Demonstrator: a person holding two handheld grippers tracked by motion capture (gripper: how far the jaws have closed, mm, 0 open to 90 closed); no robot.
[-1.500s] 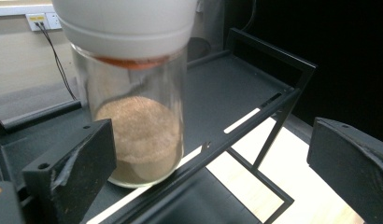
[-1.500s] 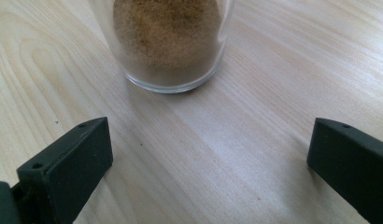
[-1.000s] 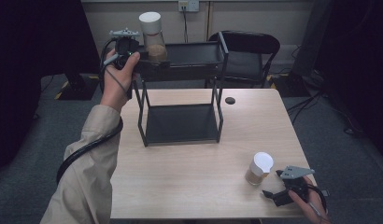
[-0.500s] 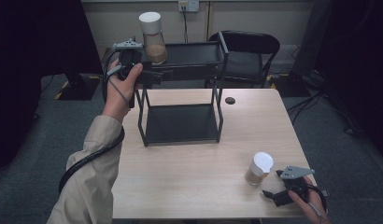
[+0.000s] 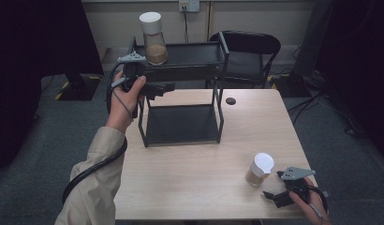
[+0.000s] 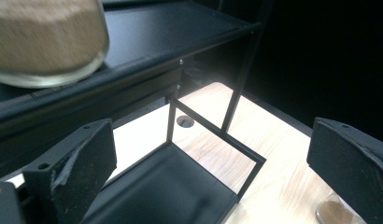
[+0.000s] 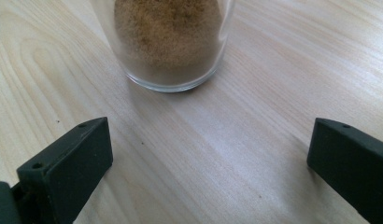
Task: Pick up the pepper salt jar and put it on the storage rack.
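A black two-tier metal rack (image 5: 180, 89) stands toward the far left of the light wooden surface (image 5: 204, 173). On its top shelf, at the left end, sits a tall glass jar (image 5: 154, 40) with a white lid, partly filled with a brown powder. The left gripper view shows the rounded bottom of this jar (image 6: 45, 42) resting on the shelf, up and to the left of the jaws.

The left hand-held gripper (image 5: 155, 89) is raised beside the rack's left front post, just below the top shelf, pointing to the right. Its jaws stand wide apart and released, with nothing between them; through the gap the rack's lower shelf (image 6: 166, 186) and the wood beyond are seen. The left hand (image 5: 127, 93) wraps the handle, and a black cable hangs from it along the beige sleeve (image 5: 96, 183).

A second glass jar (image 5: 260, 169), also white-lidded and holding brown powder, stands on the surface near the front right corner. The right hand-held gripper (image 5: 274, 197) lies low at the front edge just beside it, to its right, pointing left. In the right gripper view its jaws are spread wide and released, and the jar's base (image 7: 168, 46) sits ahead of them, apart from both pads.

A small dark round disc (image 5: 231, 101) lies on the surface just right of the rack. A black chair (image 5: 248, 47) stands behind the surface.
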